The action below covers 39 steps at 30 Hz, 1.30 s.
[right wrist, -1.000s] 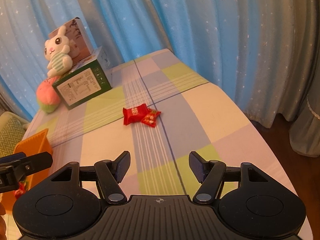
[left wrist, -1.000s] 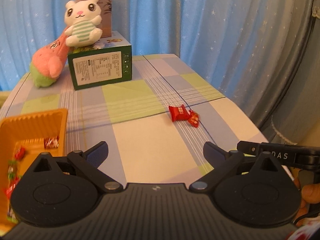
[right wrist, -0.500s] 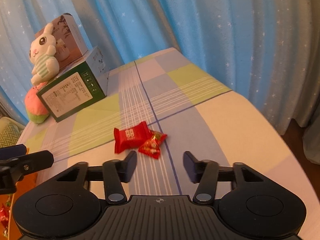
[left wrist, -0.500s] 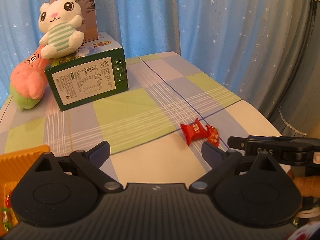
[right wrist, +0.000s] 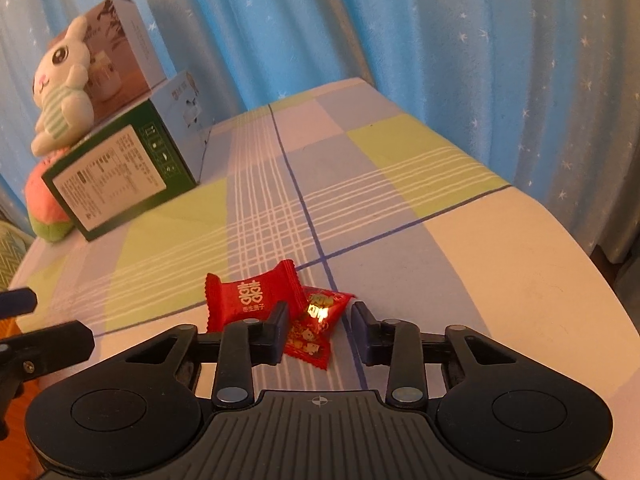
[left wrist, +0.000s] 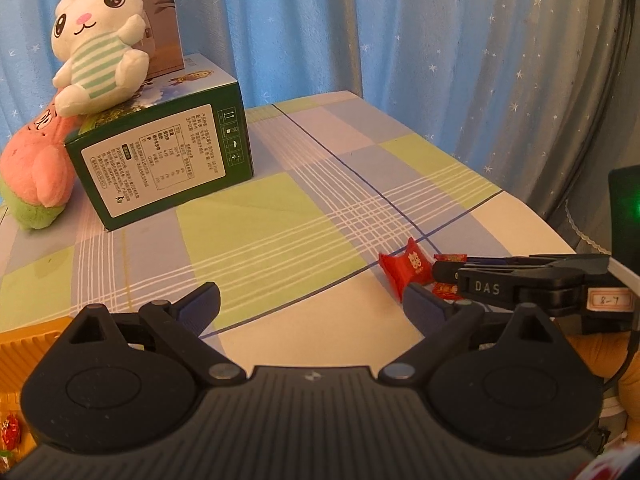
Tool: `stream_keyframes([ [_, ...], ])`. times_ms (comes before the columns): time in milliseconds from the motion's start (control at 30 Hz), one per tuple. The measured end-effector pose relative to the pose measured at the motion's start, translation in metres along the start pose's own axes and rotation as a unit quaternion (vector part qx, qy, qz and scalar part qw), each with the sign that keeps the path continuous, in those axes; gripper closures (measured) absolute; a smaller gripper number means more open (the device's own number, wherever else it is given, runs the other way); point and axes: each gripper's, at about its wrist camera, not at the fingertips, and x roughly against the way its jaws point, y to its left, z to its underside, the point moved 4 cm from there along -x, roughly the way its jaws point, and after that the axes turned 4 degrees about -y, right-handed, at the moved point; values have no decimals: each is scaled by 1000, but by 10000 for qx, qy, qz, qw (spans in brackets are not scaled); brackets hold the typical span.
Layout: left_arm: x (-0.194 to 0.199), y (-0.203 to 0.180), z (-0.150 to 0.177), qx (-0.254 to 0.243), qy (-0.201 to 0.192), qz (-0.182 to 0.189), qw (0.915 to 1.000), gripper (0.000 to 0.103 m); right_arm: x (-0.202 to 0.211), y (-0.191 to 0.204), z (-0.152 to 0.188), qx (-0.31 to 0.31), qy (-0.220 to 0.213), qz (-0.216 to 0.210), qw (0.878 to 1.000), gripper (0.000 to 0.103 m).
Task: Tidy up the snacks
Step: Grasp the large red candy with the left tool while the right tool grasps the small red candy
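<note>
Two red wrapped candies lie together on the checked tablecloth: a plain red pillow candy and a smaller patterned red candy. My right gripper is open, low over the table, its jaws on either side of the patterned candy, not closed on it. It shows from the side in the left wrist view. My left gripper is open and empty, above the table to the left. An orange tray with candies sits at the lower left.
A green box stands at the back left with a white rabbit plush on it and a pink plush beside it. Blue curtains hang behind. The table's rounded right edge drops off to the floor.
My right gripper has moved forward and down until its open jaws straddle the patterned candy. My left gripper has moved forward and right, away from the orange tray.
</note>
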Motion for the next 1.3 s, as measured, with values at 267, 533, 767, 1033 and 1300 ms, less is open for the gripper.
stream_keyframes([
  [267, -16, -15, -2, -114, 17, 294, 9995, 10, 6, -4, -1, 139, 21, 43, 9999, 85],
  [533, -42, -49, -5, -696, -32, 639, 9955, 16, 22, -38, -1, -103, 126, 159, 9997, 85],
  [767, -61, -62, -4, -1313, -74, 585, 9896, 19, 20, -48, 0, -112, -2, 47, 9999, 83],
  [1033, -76, -78, -8, -1657, -106, 986, 9812, 26, 16, -55, -6, -280, 5, 72, 9996, 83],
  [1300, -95, -89, 0, -1911, 241, 1096, 9751, 56, 15, -56, -6, -230, -14, 80, 9997, 83],
])
